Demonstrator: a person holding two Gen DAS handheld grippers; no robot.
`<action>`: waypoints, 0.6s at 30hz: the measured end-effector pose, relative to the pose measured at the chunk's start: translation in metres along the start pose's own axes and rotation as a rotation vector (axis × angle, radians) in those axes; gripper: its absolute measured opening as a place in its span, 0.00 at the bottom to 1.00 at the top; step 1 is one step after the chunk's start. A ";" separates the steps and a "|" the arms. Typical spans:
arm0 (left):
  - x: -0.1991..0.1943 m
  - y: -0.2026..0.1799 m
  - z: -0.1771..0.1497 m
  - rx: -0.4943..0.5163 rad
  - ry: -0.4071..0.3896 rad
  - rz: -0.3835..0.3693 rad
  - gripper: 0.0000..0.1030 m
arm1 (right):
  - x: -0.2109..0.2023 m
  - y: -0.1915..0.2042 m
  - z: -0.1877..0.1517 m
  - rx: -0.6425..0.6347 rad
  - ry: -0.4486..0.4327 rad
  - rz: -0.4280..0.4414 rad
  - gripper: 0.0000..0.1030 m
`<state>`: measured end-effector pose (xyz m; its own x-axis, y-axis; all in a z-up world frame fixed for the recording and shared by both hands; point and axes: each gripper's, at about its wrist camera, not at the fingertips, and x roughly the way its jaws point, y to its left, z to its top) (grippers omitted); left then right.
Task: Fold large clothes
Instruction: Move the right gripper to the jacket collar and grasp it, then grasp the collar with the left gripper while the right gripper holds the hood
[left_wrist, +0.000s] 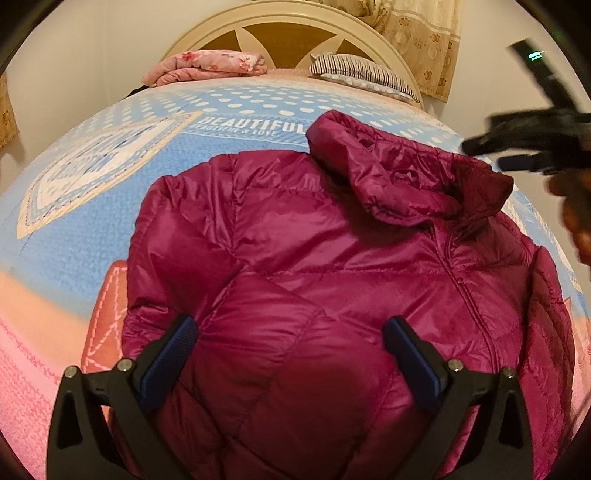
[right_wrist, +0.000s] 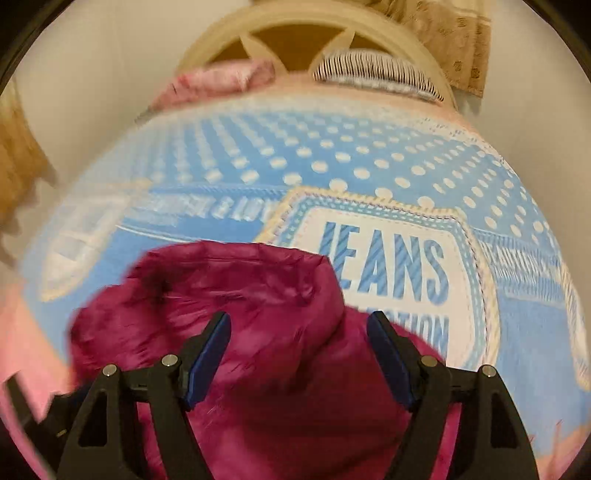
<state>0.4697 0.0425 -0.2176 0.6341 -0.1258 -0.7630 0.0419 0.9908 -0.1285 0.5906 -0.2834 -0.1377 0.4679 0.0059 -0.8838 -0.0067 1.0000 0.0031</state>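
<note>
While both claws hang empty over the bed: the fold has no grip on it yet; nothing sits between either pair of pads

Garment: magenta puffer jacket (left_wrist: 332, 266) lies spread on the bedspread (left_wrist: 110, 177); hood (left_wrist: 399, 173) toward the headboard (left_wrist: 295, 22), hem toward the cameras; one sleeve looks already laid across the front

Long axis: runs from hem up to hood, roughly along the line both claws point

Left gripper (left_wrist: 291, 354): jaws spread wide, nothing pinched; it hangs over the lower body of the jacket, angled down at the quilted panel

Right gripper (right_wrist: 299, 354): jaws apart and empty; its view is smeared with motion; it sits over the hood end, printed patch (right_wrist: 384, 266) of the bedspread just beyond; in the left view it shows as a dark blur at the far right edge

Nearer hand: left is nearer the hem, right nearer the hood and collar

Likely next need: a grasp at each end, so hem and hood can be brought together along the axis

Risk: slick, puffy fabric may slip or spring back from a shallow pinch

Background: pink folded blanket (left_wrist: 207, 64) and striped pillow (left_wrist: 362, 72) lie at the headboard, well apart from the jacket
</note>
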 end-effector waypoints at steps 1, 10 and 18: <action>0.000 0.000 0.000 0.000 0.000 0.000 1.00 | 0.014 -0.001 0.003 -0.009 0.027 -0.029 0.74; -0.001 0.001 0.000 -0.002 -0.003 -0.003 1.00 | 0.015 -0.009 -0.031 -0.145 0.026 -0.074 0.12; -0.031 0.024 0.008 -0.086 -0.059 -0.121 1.00 | 0.021 -0.032 -0.069 -0.097 -0.030 -0.072 0.10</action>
<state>0.4569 0.0705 -0.1917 0.6726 -0.2381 -0.7007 0.0557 0.9604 -0.2729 0.5391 -0.3159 -0.1886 0.4964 -0.0644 -0.8657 -0.0565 0.9927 -0.1062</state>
